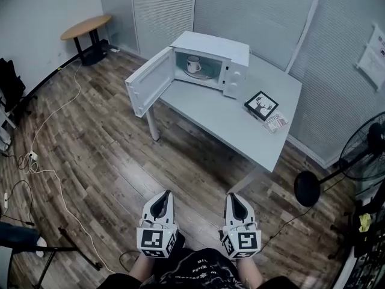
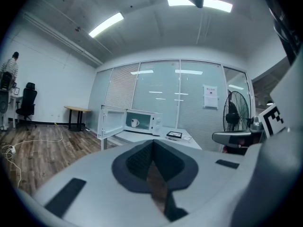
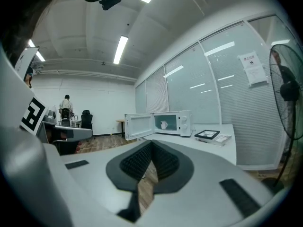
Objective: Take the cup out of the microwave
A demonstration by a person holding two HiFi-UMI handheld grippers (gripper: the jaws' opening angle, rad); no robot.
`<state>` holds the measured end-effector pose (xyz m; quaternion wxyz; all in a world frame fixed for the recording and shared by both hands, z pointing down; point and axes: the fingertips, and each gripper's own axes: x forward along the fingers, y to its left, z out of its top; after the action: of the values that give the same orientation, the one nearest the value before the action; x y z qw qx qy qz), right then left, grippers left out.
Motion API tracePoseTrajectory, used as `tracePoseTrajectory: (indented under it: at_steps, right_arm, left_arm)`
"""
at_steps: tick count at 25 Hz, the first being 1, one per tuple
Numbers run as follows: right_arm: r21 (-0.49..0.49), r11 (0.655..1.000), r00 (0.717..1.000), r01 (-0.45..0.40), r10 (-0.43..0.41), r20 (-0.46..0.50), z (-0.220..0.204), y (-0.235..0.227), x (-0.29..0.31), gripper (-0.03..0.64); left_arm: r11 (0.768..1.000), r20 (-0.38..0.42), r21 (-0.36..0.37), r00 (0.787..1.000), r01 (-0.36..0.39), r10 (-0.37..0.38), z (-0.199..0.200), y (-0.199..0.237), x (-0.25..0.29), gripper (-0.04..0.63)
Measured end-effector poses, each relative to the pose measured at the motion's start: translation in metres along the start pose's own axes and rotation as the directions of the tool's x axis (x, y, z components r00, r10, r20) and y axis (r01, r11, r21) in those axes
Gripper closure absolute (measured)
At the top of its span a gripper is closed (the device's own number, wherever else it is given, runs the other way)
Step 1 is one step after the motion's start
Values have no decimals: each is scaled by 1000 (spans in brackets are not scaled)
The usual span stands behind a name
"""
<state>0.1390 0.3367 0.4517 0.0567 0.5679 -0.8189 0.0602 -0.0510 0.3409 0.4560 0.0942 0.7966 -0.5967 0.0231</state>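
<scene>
A white microwave (image 1: 231, 62) stands at the far end of a grey table (image 1: 240, 131), its door (image 1: 149, 81) swung open to the left. Inside, a white cup (image 1: 193, 63) sits on the glass turntable. The cup (image 2: 135, 123) also shows small and far off in the left gripper view, and the cup (image 3: 164, 125) likewise in the right gripper view. My left gripper (image 1: 161, 202) and right gripper (image 1: 236, 205) are side by side low over the wooden floor, well short of the table. Both point toward the microwave, both shut, nothing between their jaws.
A framed picture (image 1: 261, 105) and a booklet (image 1: 275, 122) lie on the table right of the microwave. A standing fan (image 1: 367, 149) is at the right, a round wooden table (image 1: 87, 27) at the far left. Cables (image 1: 54, 173) trail over the floor at the left.
</scene>
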Motion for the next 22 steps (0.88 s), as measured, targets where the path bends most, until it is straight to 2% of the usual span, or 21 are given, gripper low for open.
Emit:
tracePoseTrajectory:
  at_steps: [7, 12, 22]
  right_arm:
    - [6, 999, 998, 51, -51, 34, 21, 11, 62, 614]
    - [3, 997, 997, 77, -77, 27, 18, 22, 83, 614]
    - [10, 996, 996, 92, -92, -12, 6, 17, 105, 614]
  left_arm:
    - [998, 6, 20, 999, 52, -52, 19, 47, 48, 589]
    - [996, 8, 31, 996, 88, -89, 24, 68, 69, 589]
    - [994, -9, 20, 994, 106, -106, 18, 78, 91, 589]
